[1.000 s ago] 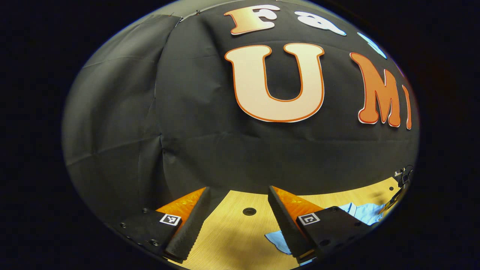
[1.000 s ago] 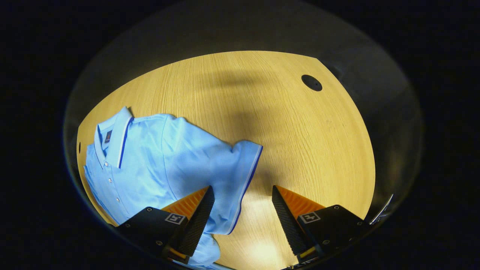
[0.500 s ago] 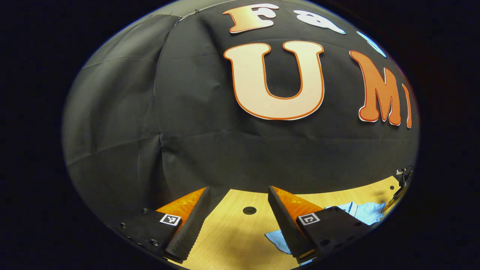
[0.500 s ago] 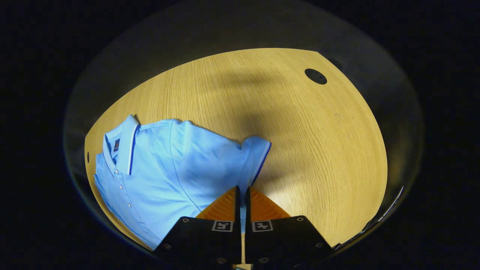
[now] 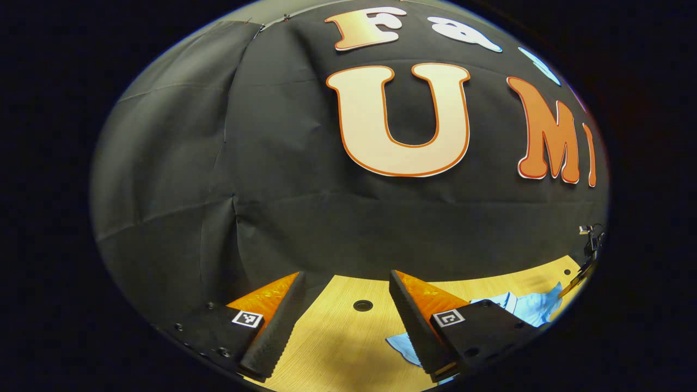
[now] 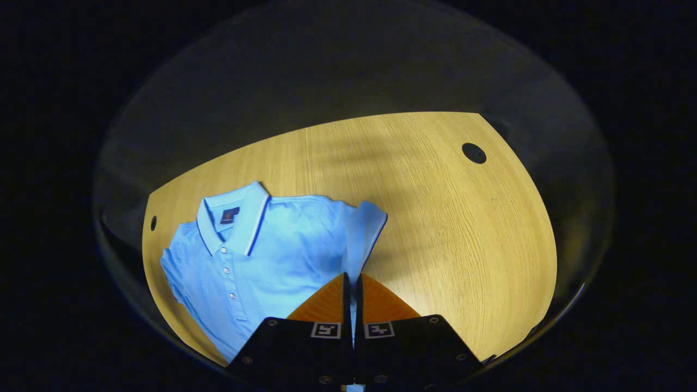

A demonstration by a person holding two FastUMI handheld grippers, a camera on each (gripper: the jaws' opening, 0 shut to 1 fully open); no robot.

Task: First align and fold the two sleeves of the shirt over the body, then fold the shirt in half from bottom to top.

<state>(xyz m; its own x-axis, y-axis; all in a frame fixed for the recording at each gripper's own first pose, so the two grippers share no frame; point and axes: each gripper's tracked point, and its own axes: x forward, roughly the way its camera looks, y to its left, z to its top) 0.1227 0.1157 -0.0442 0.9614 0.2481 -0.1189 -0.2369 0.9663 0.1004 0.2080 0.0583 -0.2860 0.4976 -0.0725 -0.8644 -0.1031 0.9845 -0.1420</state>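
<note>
Plainly, the sleeve [image 6: 364, 234] is clamped by the right gripper [image 6: 350, 283] (left gripper [image 5: 346, 305] gaping, idle); if dragged carelessly, the shirt [image 6: 261, 261] could probably bunch toward the tabletop's [image 6: 463, 228] left edge

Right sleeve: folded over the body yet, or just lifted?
Lifted, not folded. The right claw is shut on the sleeve, which stands up beside the shirt body instead of lying flat across it.

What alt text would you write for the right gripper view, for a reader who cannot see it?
The right tongs are shut on the sleeve of a light blue polo shirt, lifting it up off a wooden table. The shirt lies front up, collar away from the camera, buttons showing.
</note>
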